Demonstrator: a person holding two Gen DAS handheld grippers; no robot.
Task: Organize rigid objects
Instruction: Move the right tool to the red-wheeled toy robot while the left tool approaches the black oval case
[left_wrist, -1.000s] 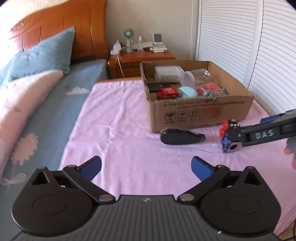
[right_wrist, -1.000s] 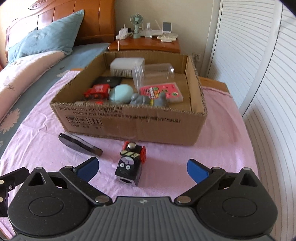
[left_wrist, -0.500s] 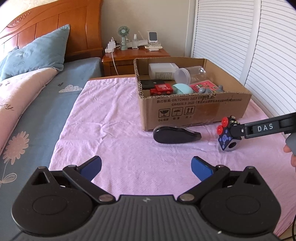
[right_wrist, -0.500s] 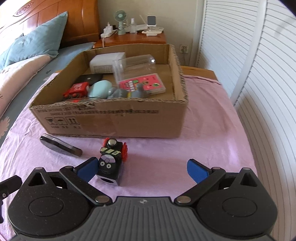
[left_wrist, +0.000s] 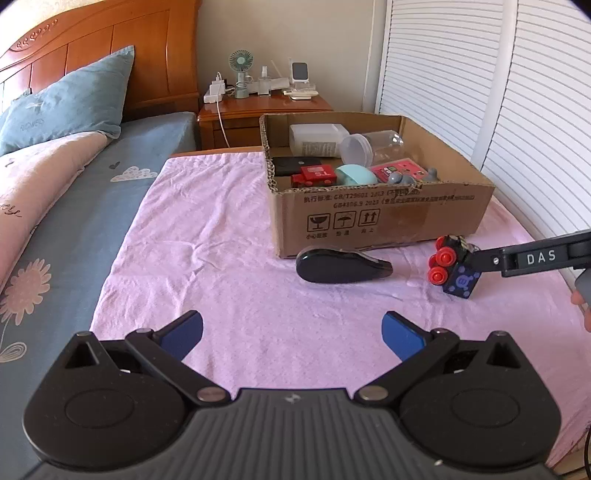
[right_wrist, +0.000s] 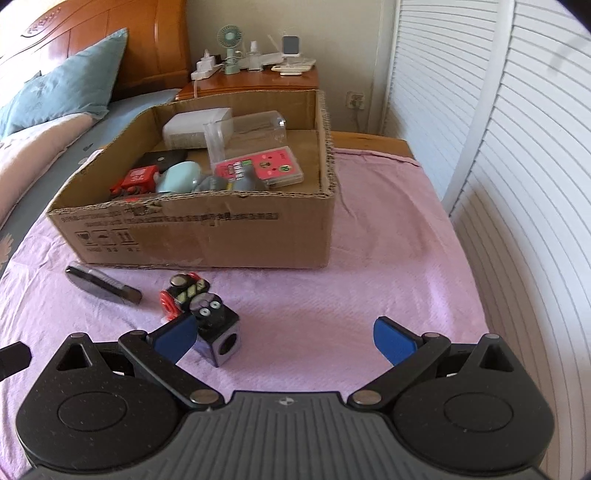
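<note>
A black toy train with red wheels (right_wrist: 207, 314) lies on the pink blanket in front of the cardboard box (right_wrist: 207, 236). My right gripper (right_wrist: 284, 338) is open, and its left finger (right_wrist: 177, 338) touches the train's side; the right finger stands far from it. In the left wrist view the train (left_wrist: 452, 267) sits tilted against that finger (left_wrist: 487, 260). A black oval object (left_wrist: 332, 266) lies left of the train, close to the box (left_wrist: 369, 218). My left gripper (left_wrist: 291, 332) is open and holds nothing, well short of both objects.
The box holds several items: a white container (left_wrist: 317, 138), a clear jar (left_wrist: 369, 147), a red toy (left_wrist: 314, 177), a teal object (left_wrist: 356, 175) and a pink card (right_wrist: 262, 170). Louvred doors (left_wrist: 517, 110) run along the right. A nightstand (left_wrist: 266, 110) stands behind the box.
My right gripper has moved forward and left, so the train went from between the fingers to resting against the left finger, turned and tilted. The left gripper drew back a little.
</note>
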